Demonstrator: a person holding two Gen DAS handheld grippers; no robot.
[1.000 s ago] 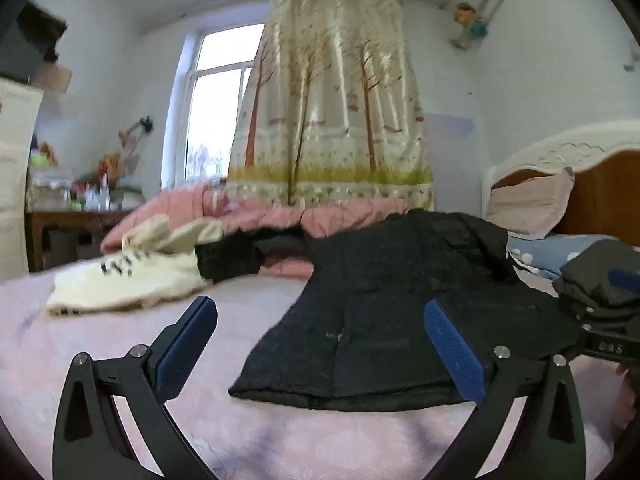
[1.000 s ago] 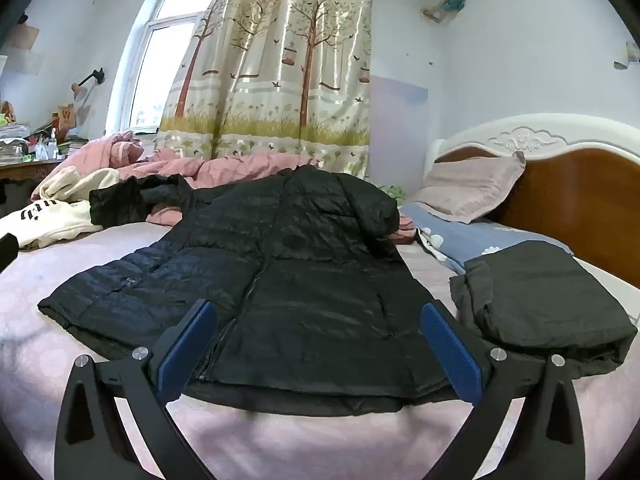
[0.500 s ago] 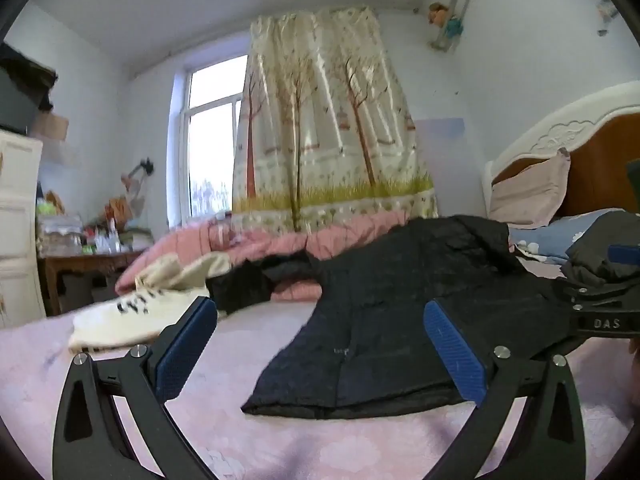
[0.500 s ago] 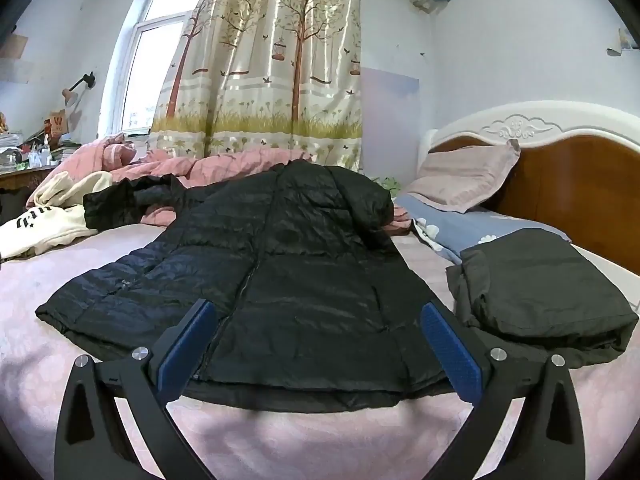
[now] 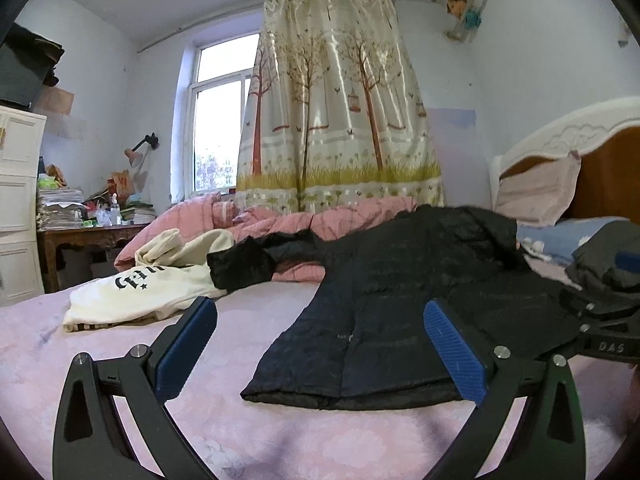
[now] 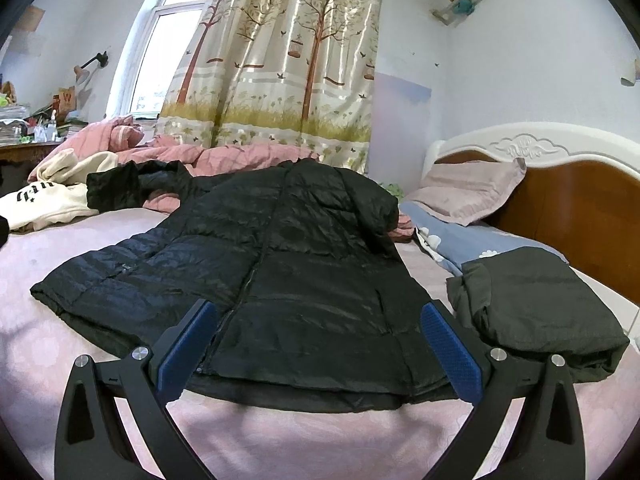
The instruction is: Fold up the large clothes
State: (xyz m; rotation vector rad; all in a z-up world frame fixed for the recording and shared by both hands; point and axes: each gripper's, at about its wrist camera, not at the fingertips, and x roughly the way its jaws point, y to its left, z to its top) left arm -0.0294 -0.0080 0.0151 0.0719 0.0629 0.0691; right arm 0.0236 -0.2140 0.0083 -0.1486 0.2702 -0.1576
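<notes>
A large black quilted jacket [image 6: 280, 264] lies spread flat on the pink bed, hem toward me, one sleeve stretched off to the far left. It also shows in the left wrist view [image 5: 400, 300]. My right gripper [image 6: 318, 336] is open and empty, low over the hem. My left gripper [image 5: 320, 340] is open and empty, near the hem's left corner. The right gripper's body [image 5: 600, 332] shows at the right edge of the left wrist view.
A folded dark garment [image 6: 532, 308] lies right of the jacket. A cream sweatshirt [image 5: 148, 288] lies at the left. A pink quilt [image 5: 320, 220] is bunched behind. Pillows [image 6: 468, 188] and the headboard [image 6: 580, 208] are at the right. A cluttered desk [image 5: 84, 236] stands left.
Both grippers have dropped lower and edged closer to the jacket's hem. Both stay open. The jacket has not moved.
</notes>
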